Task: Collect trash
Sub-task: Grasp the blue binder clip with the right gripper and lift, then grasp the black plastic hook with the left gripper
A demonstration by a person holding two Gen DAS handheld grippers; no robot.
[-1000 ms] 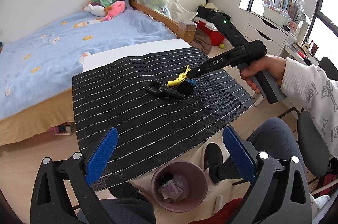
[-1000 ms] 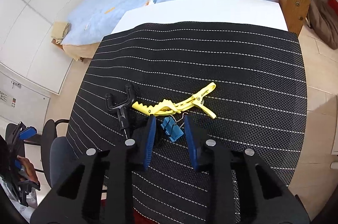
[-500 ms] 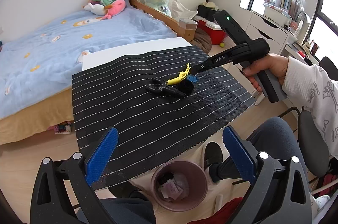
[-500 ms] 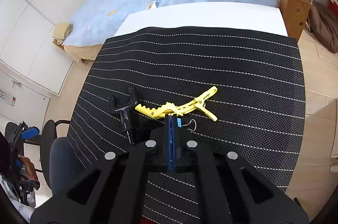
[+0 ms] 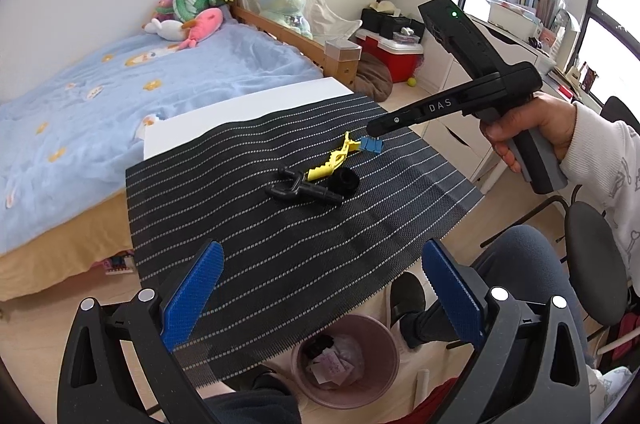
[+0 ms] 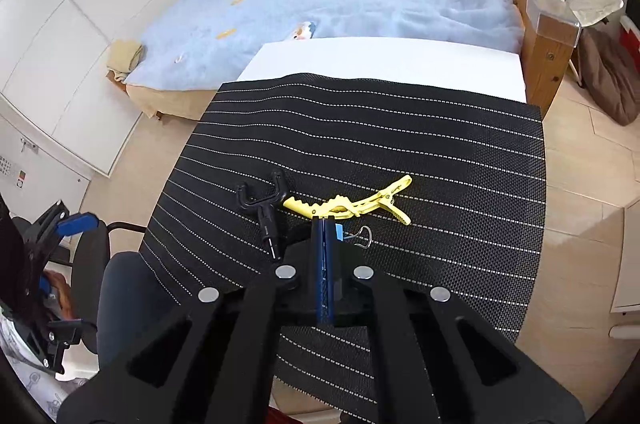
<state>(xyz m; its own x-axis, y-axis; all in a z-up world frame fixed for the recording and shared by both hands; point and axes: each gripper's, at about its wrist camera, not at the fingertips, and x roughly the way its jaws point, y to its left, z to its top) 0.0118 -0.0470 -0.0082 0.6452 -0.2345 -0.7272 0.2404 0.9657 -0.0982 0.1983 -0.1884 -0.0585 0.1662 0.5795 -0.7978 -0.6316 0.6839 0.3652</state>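
My right gripper (image 6: 325, 224) is shut on a small blue binder clip (image 6: 338, 231) and holds it a little above the black striped mat (image 6: 400, 128); the clip also shows in the left wrist view (image 5: 371, 144). A yellow hair clip (image 6: 352, 205), a black Y-shaped holder (image 6: 262, 198) and a black cap (image 5: 344, 181) lie on the mat. My left gripper (image 5: 320, 288) is open and empty, over the mat's near edge. A pink trash bin (image 5: 346, 364) with paper scraps stands on the floor below it.
A bed with a blue cover (image 5: 100, 104) lies beyond the white table (image 6: 380, 60). A red cooler (image 5: 394, 54) and white drawers (image 5: 504, 52) stand at the right. A black chair (image 5: 592, 260) and the person's legs (image 5: 516, 264) are near the bin.
My right gripper closed on the blue binder clip and lifted it off the mat, away from the other items. My left gripper has stayed open and nearly still.
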